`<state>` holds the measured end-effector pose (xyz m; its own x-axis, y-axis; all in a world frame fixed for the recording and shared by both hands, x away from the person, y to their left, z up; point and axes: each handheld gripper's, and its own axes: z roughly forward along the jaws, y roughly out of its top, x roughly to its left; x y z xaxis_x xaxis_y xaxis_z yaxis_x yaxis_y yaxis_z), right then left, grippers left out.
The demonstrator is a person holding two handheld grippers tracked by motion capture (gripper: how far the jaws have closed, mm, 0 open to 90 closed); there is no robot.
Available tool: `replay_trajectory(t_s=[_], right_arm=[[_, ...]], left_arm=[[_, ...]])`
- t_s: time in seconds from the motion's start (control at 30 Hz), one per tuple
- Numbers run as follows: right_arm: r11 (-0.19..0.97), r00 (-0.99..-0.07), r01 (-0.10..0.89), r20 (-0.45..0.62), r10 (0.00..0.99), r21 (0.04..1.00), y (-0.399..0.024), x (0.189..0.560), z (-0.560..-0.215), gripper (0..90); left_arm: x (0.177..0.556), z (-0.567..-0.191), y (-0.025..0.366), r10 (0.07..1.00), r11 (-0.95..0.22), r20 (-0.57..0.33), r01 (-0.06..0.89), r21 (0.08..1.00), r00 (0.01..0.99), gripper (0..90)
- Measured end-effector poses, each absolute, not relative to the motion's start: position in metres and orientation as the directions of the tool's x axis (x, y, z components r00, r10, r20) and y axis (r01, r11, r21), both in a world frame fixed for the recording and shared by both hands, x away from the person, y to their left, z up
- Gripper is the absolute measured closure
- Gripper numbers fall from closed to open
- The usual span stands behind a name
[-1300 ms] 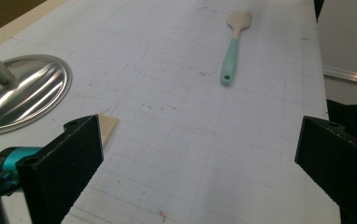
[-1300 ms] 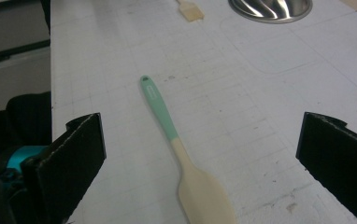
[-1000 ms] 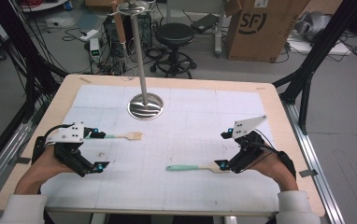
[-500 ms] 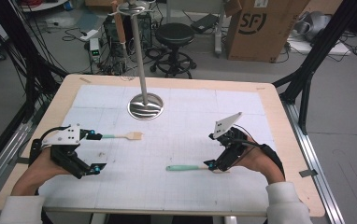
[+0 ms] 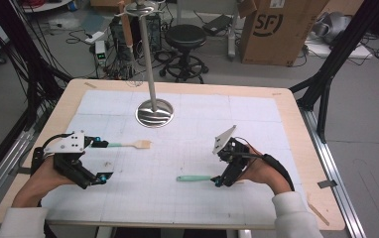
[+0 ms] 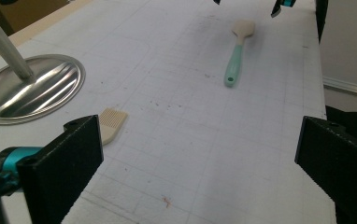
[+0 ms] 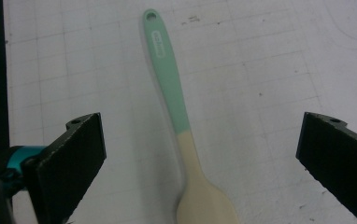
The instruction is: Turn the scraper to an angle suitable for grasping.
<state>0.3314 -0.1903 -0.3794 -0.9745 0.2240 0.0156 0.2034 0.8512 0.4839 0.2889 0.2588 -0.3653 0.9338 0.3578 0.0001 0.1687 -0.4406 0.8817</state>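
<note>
The white gridded mat (image 5: 187, 148) covers most of the table. Behind its middle stands a metal stand (image 5: 154, 112) with a round base. The right gripper (image 5: 227, 168) is on the right of this stand, nearer to the person, with jaws wide open above the spatula (image 7: 179, 121); the cream blade lies between them, the green handle points away. The left gripper (image 5: 91, 161), also wide open, is on the left of the stand, just beside a brush (image 5: 130, 145).
</note>
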Motion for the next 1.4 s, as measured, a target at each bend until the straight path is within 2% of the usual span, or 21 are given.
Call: replay_trajectory(t_s=[0.63,0.77,0.87,0.93,1.0,1.27,1.4], right_arm=[[0.907,-0.979,0.193,0.007,0.206,0.375,-0.174,0.332,-0.403,0.8],[0.914,-0.980,0.187,0.003,0.200,0.359,-0.172,0.331,-0.404,4.4],[0.925,-0.982,0.178,-0.005,0.191,0.337,-0.170,0.330,-0.405,9.0],[0.932,-0.983,0.172,-0.013,0.185,0.320,-0.170,0.329,-0.405,15.3],[0.935,-0.981,0.182,-0.003,0.192,0.306,-0.170,0.328,-0.405,16.5],[0.946,-0.986,0.168,0.025,0.167,0.276,-0.168,0.329,-0.405,40.9],[0.951,-0.985,0.170,0.043,0.165,0.258,-0.166,0.329,-0.406,44.4]], left_arm=[[0.291,-0.367,0.260,0.371,-0.429,-0.014,0.185,0.884,0.928,1.7],[0.291,-0.368,0.260,0.371,-0.428,-0.015,0.185,0.885,0.929,1.7],[0.291,-0.368,0.260,0.369,-0.430,-0.013,0.183,0.884,0.929,1.7],[0.291,-0.368,0.260,0.368,-0.430,-0.013,0.183,0.884,0.930,1.7],[0.291,-0.368,0.260,0.369,-0.431,-0.016,0.186,0.883,0.929,1.7],[0.291,-0.368,0.260,0.368,-0.435,-0.014,0.185,0.881,0.930,1.7],[0.291,-0.368,0.259,0.365,-0.435,-0.014,0.184,0.881,0.931,1.7]])
